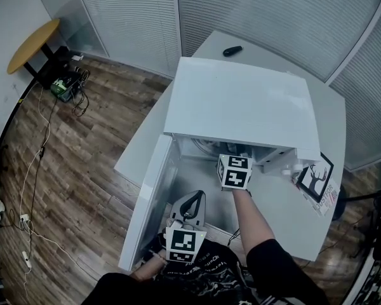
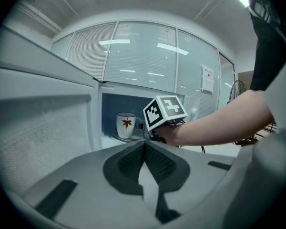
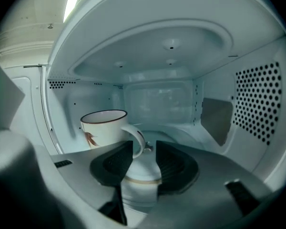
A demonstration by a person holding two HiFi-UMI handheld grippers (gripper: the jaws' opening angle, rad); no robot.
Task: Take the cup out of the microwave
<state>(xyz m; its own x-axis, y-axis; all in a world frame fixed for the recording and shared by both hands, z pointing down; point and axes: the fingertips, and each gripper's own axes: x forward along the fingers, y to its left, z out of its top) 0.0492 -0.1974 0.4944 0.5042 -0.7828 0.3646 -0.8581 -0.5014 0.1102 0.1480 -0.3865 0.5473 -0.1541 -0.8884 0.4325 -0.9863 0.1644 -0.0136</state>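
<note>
Inside the open microwave [image 1: 241,100], cup [image 3: 104,125] upright, not yet lifted; right gripper [image 3: 143,148] part-open astride its handle [image 3: 137,138], clamping nothing. Nearer, left gripper [image 2: 144,148] closed, empty; grasp and withdrawal remaining.

My right gripper [image 1: 233,165] reaches into the open white microwave [image 1: 241,103] on the desk [image 1: 286,215], its marker cube at the opening. My left gripper [image 1: 189,210] hangs low near me, just beside the swung-out door [image 1: 149,199]
</note>
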